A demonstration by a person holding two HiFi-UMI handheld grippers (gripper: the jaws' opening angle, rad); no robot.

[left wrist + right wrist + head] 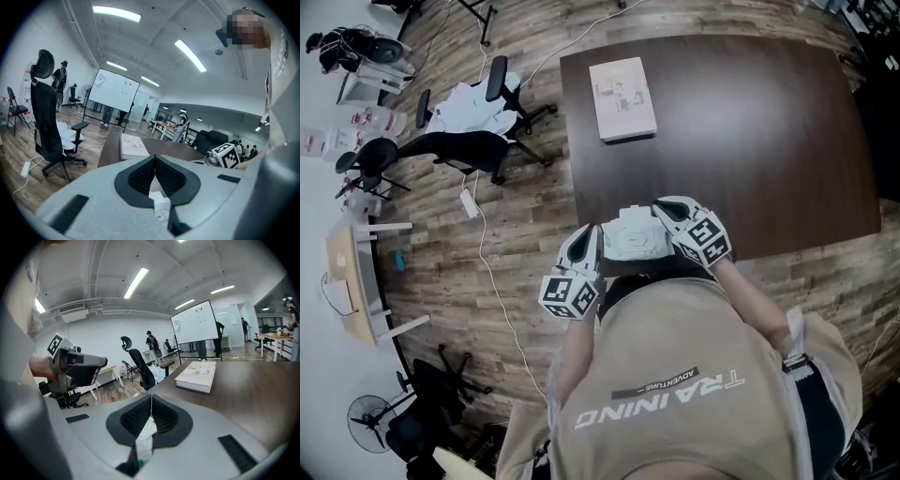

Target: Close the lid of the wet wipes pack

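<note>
I hold the wet wipes pack (633,236) at the table's (750,141) near edge, the fingers of the left gripper (592,246) and right gripper (667,217) each pinching one end, with bare tabletop ahead up to the book (622,97).

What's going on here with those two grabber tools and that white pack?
A person at the near edge of a dark table holds a wet wipes pack between two handheld tools. The left tongs and the right tongs are each closed on the pack. Whether its lid is shut cannot be seen. A book lies farther back.
</note>
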